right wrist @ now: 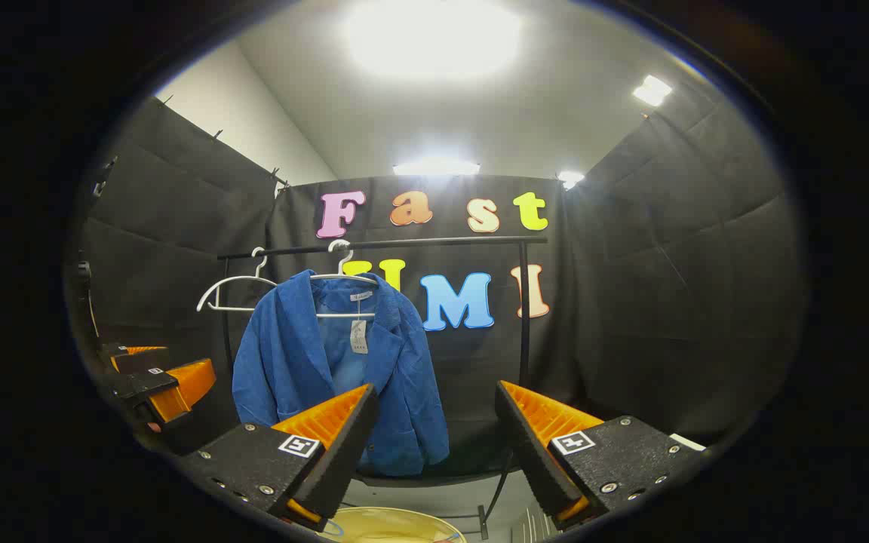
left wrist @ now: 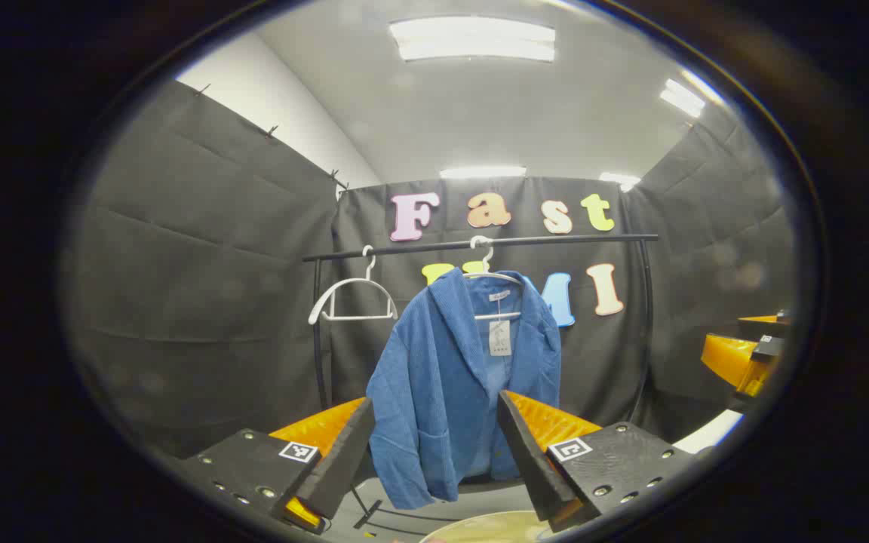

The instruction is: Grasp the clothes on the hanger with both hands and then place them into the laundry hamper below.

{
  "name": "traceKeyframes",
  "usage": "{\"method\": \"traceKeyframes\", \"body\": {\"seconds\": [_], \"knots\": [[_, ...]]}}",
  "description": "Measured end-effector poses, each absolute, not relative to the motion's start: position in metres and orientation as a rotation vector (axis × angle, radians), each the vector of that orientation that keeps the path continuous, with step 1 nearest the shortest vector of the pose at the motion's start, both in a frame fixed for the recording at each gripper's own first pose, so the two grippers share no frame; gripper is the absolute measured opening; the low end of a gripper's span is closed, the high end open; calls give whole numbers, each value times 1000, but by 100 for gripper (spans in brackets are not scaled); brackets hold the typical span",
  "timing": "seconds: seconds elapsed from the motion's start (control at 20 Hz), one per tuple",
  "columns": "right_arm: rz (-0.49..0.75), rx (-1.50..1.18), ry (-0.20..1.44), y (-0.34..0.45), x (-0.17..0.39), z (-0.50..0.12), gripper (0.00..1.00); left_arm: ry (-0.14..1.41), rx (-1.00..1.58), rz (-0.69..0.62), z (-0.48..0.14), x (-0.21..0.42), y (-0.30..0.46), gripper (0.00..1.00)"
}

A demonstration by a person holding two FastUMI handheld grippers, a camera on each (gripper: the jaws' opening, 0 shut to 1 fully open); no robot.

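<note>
A blue corduroy jacket (left wrist: 449, 377) with a paper tag hangs on a white hanger (left wrist: 489, 260) from a black rail (left wrist: 480, 243); in the right gripper view the same jacket (right wrist: 329, 369) hangs left of centre. My left gripper (left wrist: 434, 445) stands open, short of the jacket, its fingers framing the lower half. My right gripper (right wrist: 434, 441) is open too, aimed just right of the jacket. The pale rim of the laundry hamper (left wrist: 491, 528) peeks in at the bottom, as does the hamper (right wrist: 393, 526) in the right gripper view.
An empty white hanger (left wrist: 351, 298) hangs on the rail left of the jacket. The rack's upright posts (right wrist: 523, 317) stand on both sides. The other gripper (left wrist: 744, 354) shows at the right edge; in the right gripper view the left gripper (right wrist: 155, 381) is at the left.
</note>
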State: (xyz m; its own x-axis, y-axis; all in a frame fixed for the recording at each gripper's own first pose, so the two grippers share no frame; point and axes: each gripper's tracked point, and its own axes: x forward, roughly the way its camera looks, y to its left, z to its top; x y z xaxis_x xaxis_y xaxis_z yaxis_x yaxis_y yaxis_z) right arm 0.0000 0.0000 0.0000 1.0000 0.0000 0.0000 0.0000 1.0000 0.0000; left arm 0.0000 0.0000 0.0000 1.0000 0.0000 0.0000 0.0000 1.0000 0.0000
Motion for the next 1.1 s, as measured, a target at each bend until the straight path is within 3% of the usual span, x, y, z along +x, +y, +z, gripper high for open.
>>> {"method": "traceKeyframes", "body": {"seconds": [1.1], "knots": [[-54,0,-4,18,18,0,95,-19,-3,-64,1,28,13,94]]}}
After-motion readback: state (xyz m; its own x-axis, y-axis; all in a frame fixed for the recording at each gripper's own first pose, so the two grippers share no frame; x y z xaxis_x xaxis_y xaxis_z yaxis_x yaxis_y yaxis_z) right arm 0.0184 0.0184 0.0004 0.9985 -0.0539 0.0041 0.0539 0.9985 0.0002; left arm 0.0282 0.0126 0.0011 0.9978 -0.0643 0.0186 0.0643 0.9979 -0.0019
